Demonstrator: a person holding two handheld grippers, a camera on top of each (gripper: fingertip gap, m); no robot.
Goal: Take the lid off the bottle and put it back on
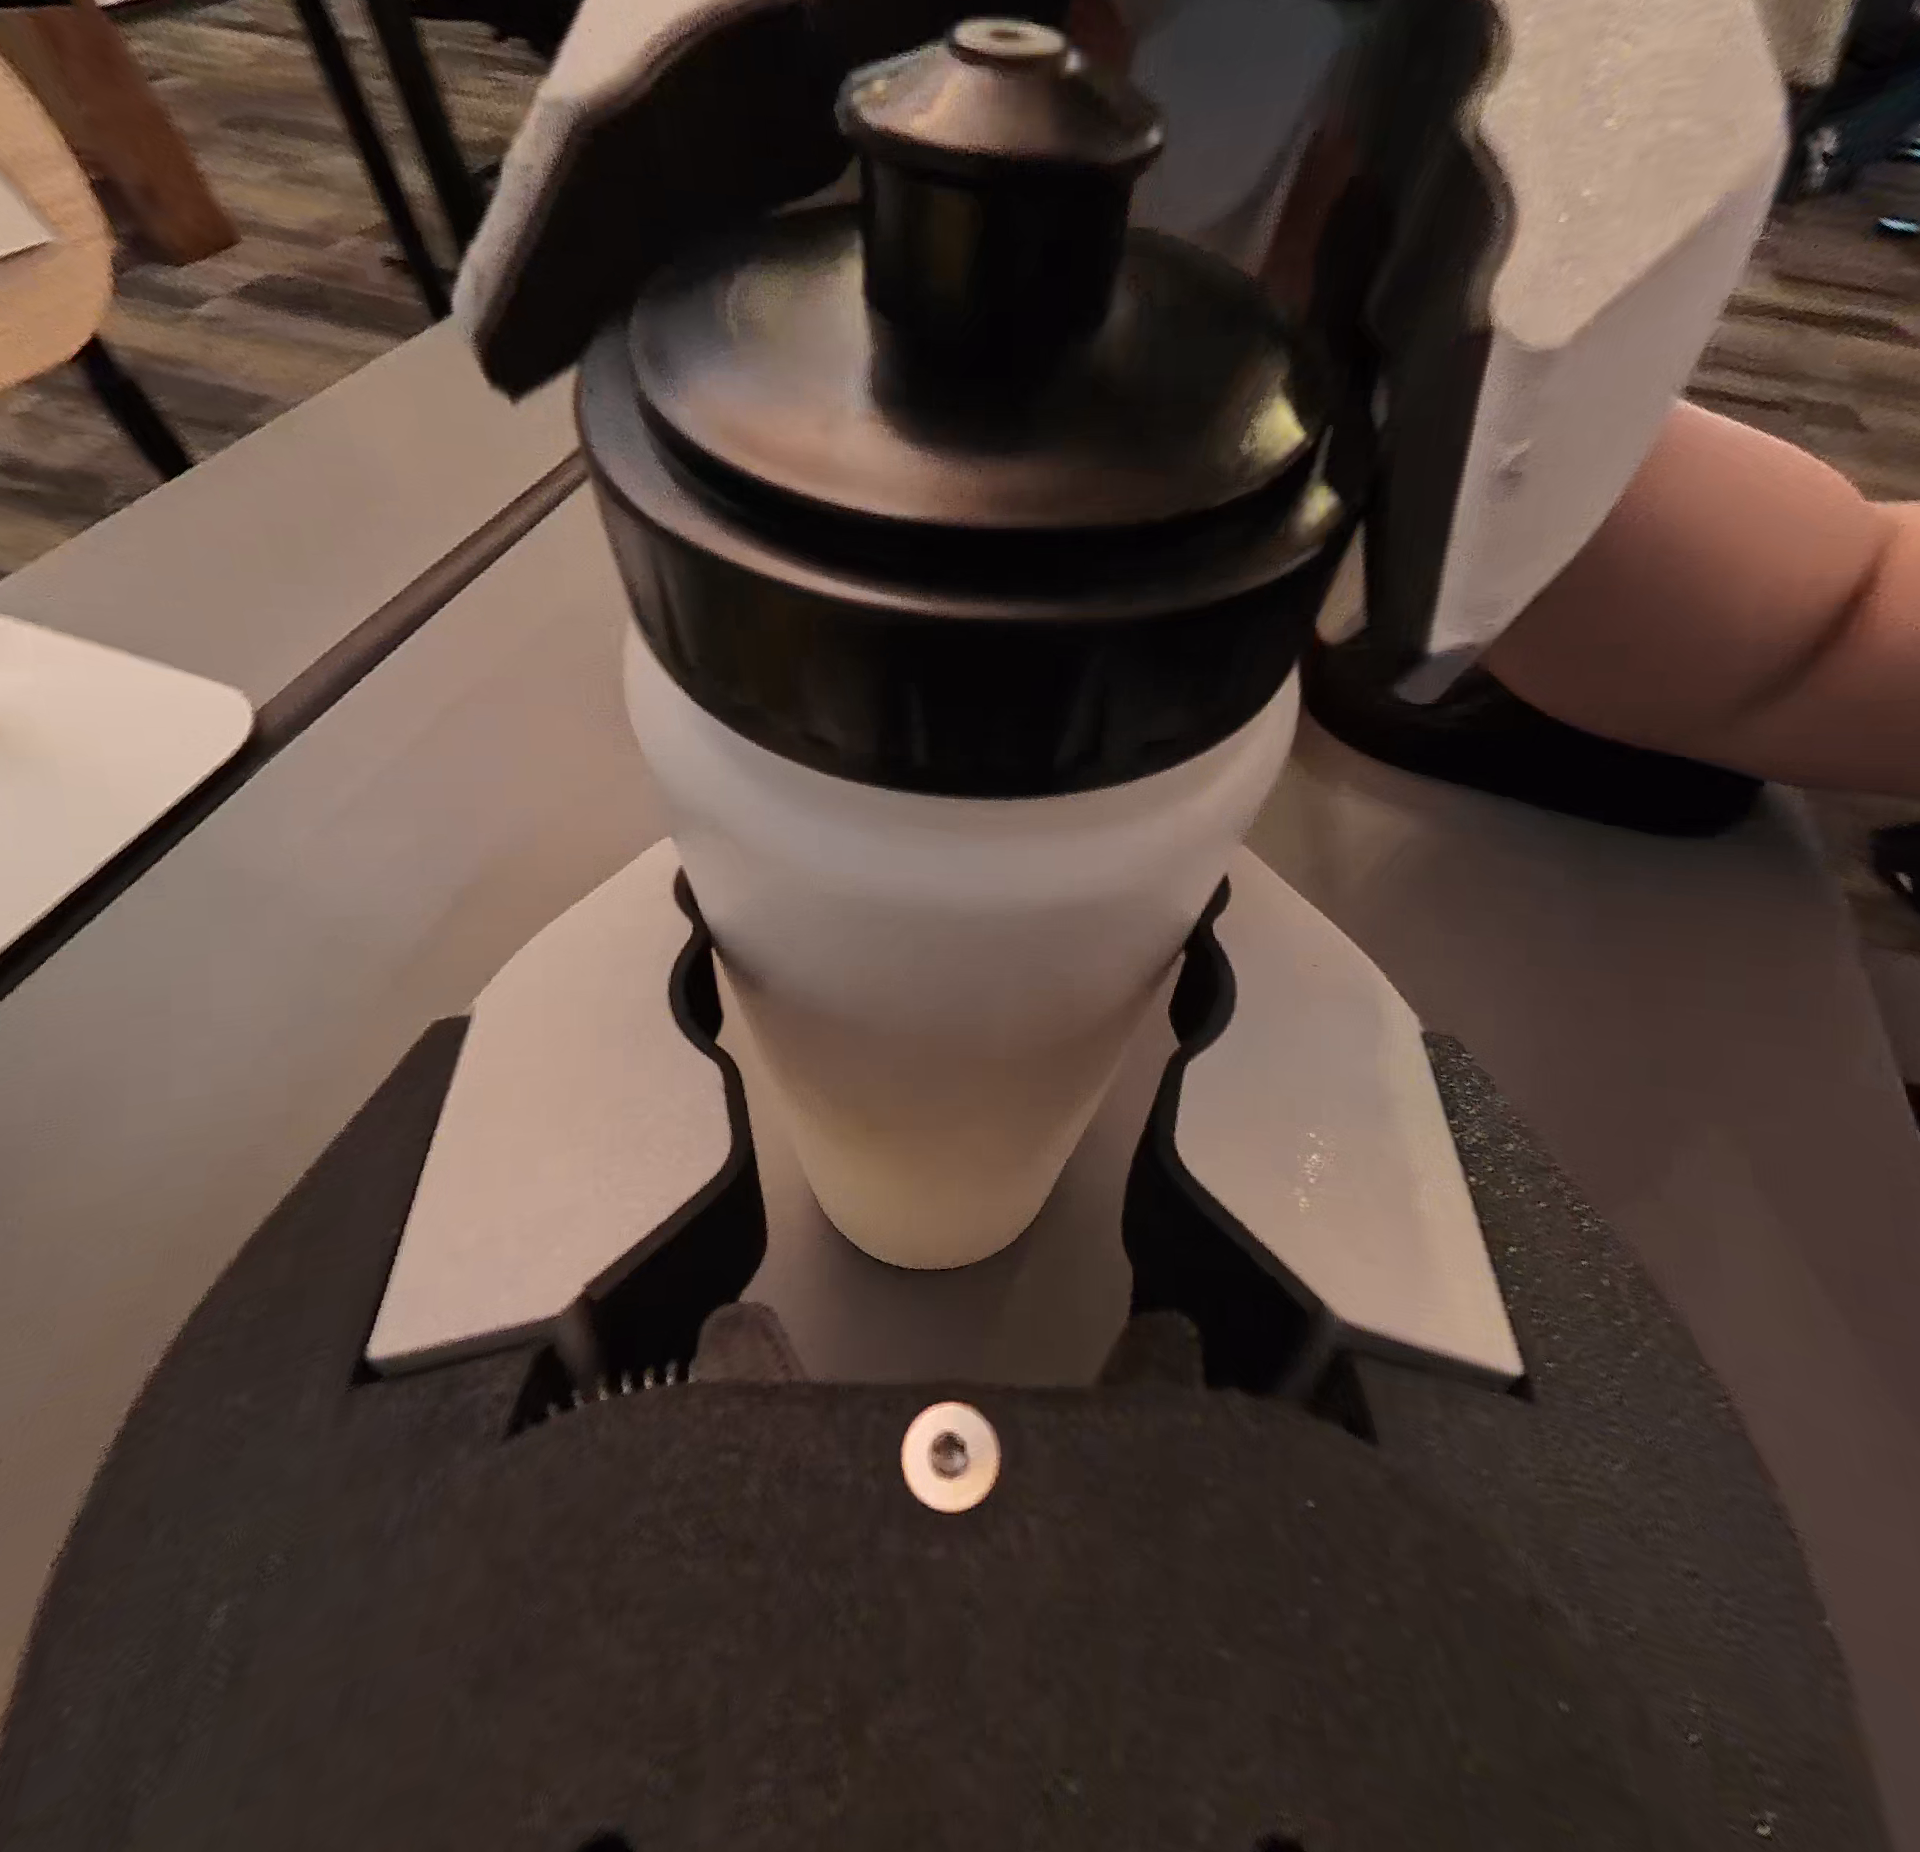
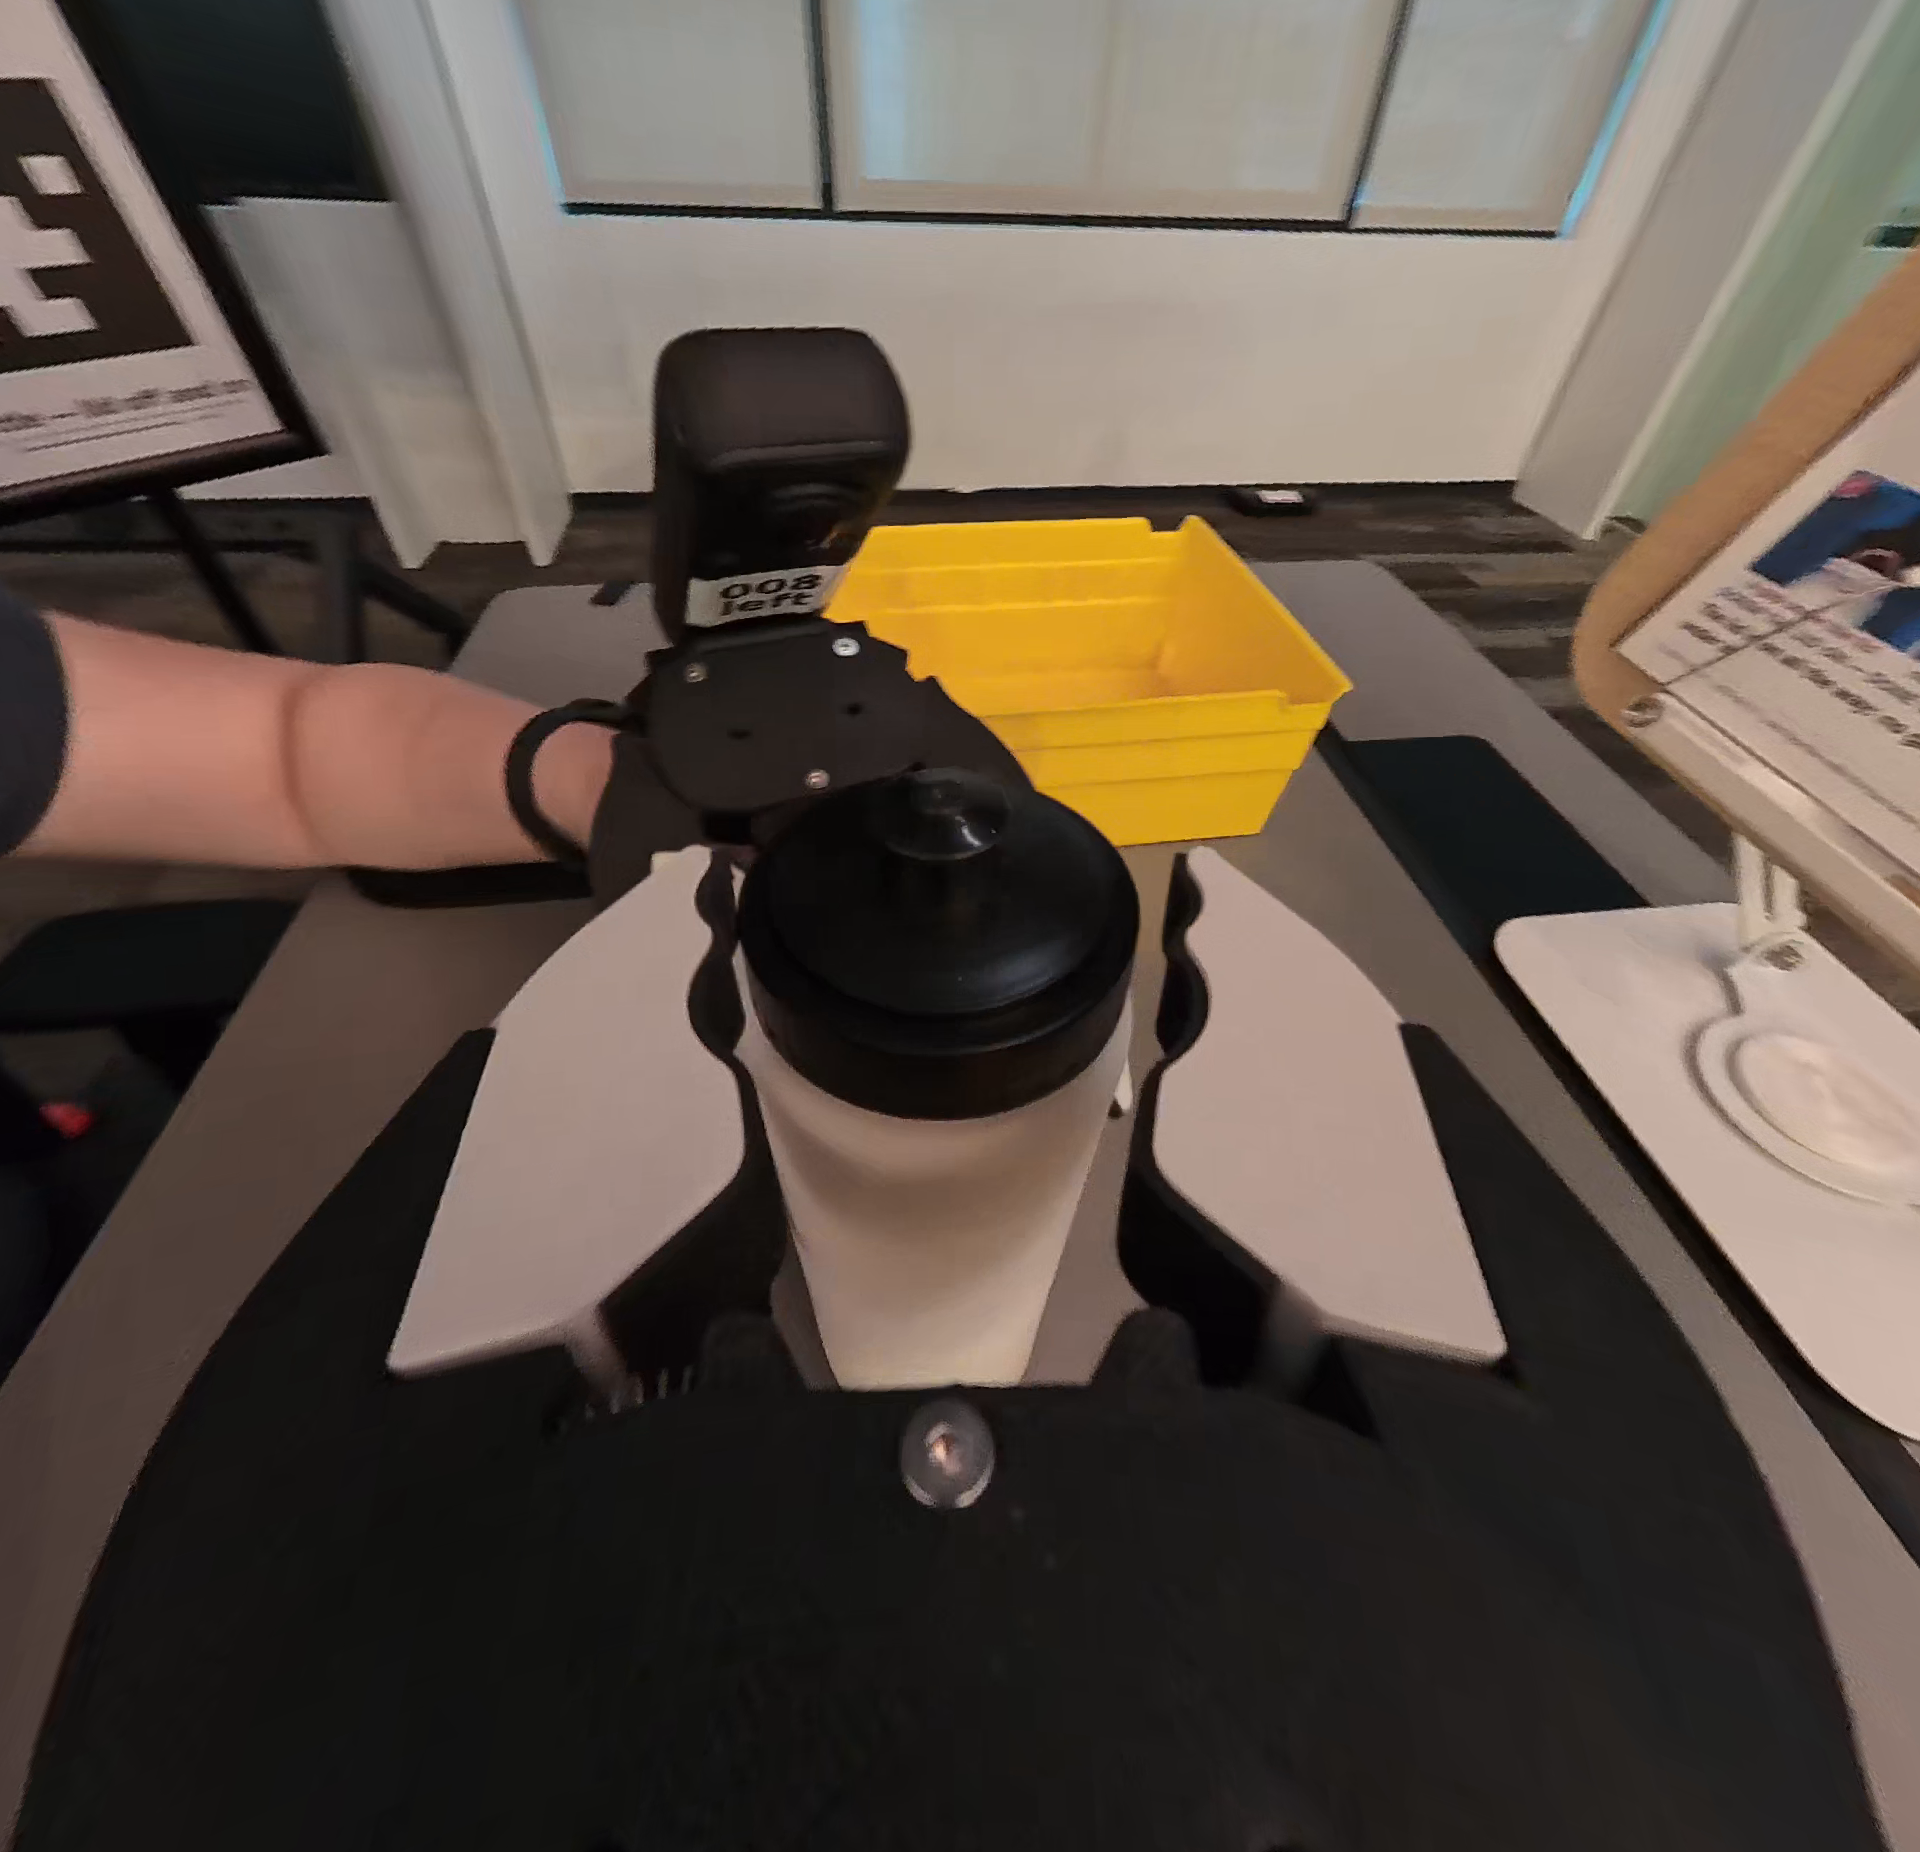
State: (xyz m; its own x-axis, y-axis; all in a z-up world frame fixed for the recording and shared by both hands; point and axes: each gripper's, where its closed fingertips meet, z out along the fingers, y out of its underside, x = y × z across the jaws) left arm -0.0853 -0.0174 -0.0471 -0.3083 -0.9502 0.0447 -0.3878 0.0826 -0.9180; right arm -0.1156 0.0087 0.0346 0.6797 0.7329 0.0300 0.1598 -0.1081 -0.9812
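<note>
A white bottle [image 1: 935,971] with a black spouted lid [image 1: 966,514] stands upright on the grey table [image 1: 312,867]. My left gripper [image 1: 951,971] is shut on the bottle's body, with both pads against its sides. My right gripper [image 2: 951,971] is open and straddles the lid [image 2: 935,950], with a small gap showing on the right side. The bottle's body [image 2: 925,1220] is below it. The right gripper's white fingers [image 1: 582,171] show on either side of the spout in the left wrist view. The left gripper's black body [image 2: 769,742] shows behind the bottle in the right wrist view.
A yellow bin [image 2: 1101,680] sits on the table behind the bottle. A white stand base [image 2: 1766,1127] with a tilted board is at the right. A person's forearm [image 2: 312,753] reaches in from the left. A sign on an easel [image 2: 94,275] stands far left. My right fingertips sit around 8 centimeters from my left ones.
</note>
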